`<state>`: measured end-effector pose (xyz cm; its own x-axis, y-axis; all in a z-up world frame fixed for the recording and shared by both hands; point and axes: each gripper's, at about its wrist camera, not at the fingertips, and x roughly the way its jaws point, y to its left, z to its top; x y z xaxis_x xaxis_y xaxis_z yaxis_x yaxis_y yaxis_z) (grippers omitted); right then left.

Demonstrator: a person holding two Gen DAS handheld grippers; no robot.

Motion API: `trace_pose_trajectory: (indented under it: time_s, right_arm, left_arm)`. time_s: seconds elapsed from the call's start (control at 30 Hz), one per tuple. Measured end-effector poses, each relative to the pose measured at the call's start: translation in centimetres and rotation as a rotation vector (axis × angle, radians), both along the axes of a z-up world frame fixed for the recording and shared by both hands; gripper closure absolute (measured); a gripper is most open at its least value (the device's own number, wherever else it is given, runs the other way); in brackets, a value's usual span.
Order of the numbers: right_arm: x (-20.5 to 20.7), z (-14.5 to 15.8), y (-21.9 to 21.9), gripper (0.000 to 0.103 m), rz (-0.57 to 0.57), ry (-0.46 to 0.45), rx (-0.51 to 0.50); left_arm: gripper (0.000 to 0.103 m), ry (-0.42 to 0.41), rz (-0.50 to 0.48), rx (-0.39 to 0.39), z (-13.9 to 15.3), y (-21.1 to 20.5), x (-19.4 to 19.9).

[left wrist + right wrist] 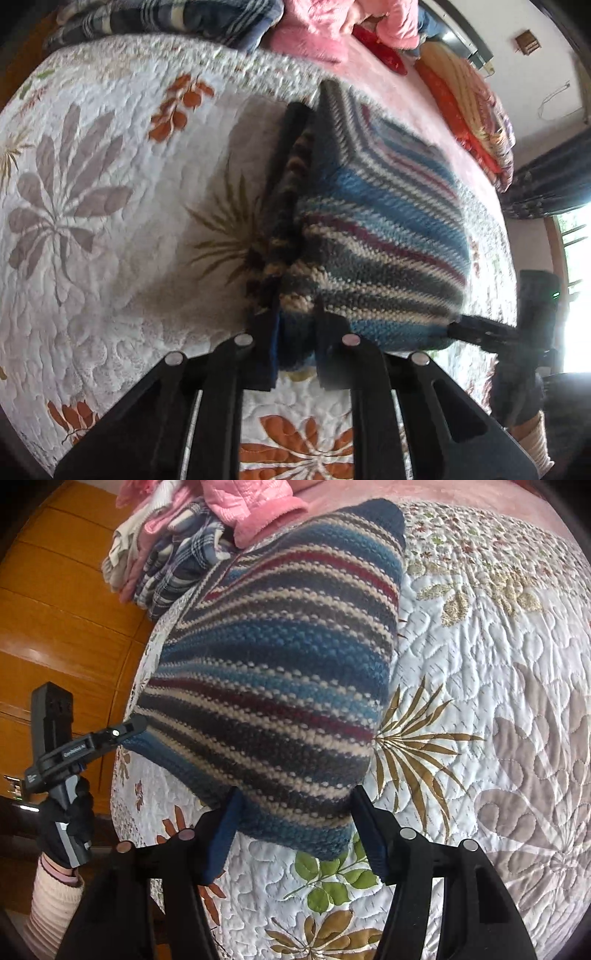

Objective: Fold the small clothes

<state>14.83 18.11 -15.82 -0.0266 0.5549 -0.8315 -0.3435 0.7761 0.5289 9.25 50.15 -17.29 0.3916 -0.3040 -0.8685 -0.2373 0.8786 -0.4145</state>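
Left wrist view: 1 striped knit garment (384, 236), 2 claws, 1 quilted bed (92, 184). Left claw (295, 314) clamped on garment's near edge; fabric bunched btw. both fingers, rest held up over the bed. Right claw (476, 330) grips garment's far right corner. Right wrist view: garment (266, 679) edge sits btw. right claw (295, 808) fingers, pinched. Left claw (127, 729) holds opposite corner. 1 clothes pile (177, 554) beyond, at bed edge.

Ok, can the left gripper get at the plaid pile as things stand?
Probably not yet. The quilt between them looks free, but the left gripper is clamped on the striped knit, so it would have to let go before taking the plaid pile.
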Motion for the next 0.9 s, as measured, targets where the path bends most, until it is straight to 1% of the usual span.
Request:
trace_pose_trajectory:
  time_s: [0.03, 0.13, 0.2, 0.33, 0.4, 0.43, 0.47, 0.5, 0.53, 0.6, 0.7, 0.77, 0.87, 0.9]
  right_arm:
    - [0.0, -0.1, 0.1, 0.041, 0.001, -0.001, -0.006]
    - [0.1, -0.4, 0.4, 0.041, -0.004, 0.002, -0.011]
    - [0.1, -0.6, 0.2, 0.041, -0.005, 0.01, -0.011]
    - [0.1, -1.3, -0.1, 0.041, -0.001, 0.015, -0.018]
    - [0.2, -1.3, 0.2, 0.041, 0.001, 0.015, -0.02]
    - [0.2, -1.2, 0.2, 0.041, 0.005, 0.014, -0.019]
    - [0.3, -1.1, 0.1, 0.041, 0.009, 0.012, -0.016]
    - [0.4, -1.0, 0.0, 0.041, 0.011, 0.009, -0.013]
    - [0.5, -0.6, -0.1, 0.041, 0.013, 0.003, -0.01]
    - [0.7, 0.4, -0.4, 0.041, 0.015, -0.023, -0.002]
    - [1.5, 1.7, -1.0, 0.038, -0.004, -0.045, 0.034]
    - [2.4, 2.4, -1.4, 0.031, -0.028, -0.05, 0.059]
    - [4.0, 2.7, -1.9, 0.028, -0.061, -0.052, 0.075]
    - [4.6, 2.7, -2.0, 0.027, -0.071, -0.046, 0.079]
  left_arm:
    - [0.09, 0.012, -0.01, 0.013, -0.8, -0.2, 0.1]
    - [0.09, 0.023, -0.016, 0.033, -1.9, -0.6, 0.6]
    - [0.089, 0.022, -0.008, 0.025, -2.5, -0.4, 0.6]
    - [0.085, 0.023, -0.002, 0.002, -2.4, 0.1, 0.3]
    - [0.079, 0.018, -0.013, -0.001, -1.5, 0.2, 0.3]
    - [0.069, 0.015, -0.017, -0.002, -1.0, 0.1, 0.2]
    - [0.054, 0.011, -0.023, 0.005, -0.1, 0.3, 0.2]
    - [0.042, 0.004, -0.025, 0.015, 0.4, 0.4, 0.4]
    - [0.04, -0.02, -0.028, 0.022, 1.3, 0.5, 0.5]
    - [0.034, -0.045, -0.033, 0.021, 2.2, 0.8, 1.0]
    - [0.032, -0.051, -0.029, 0.019, 2.9, 1.4, 3.0]
    - [0.032, -0.03, -0.041, 0.007, 2.4, 1.2, 5.1]
    - [0.032, -0.003, -0.071, 0.004, 1.3, 1.1, 7.2]
    - [0.032, 0.006, -0.081, 0.017, 0.7, 0.8, 8.1]
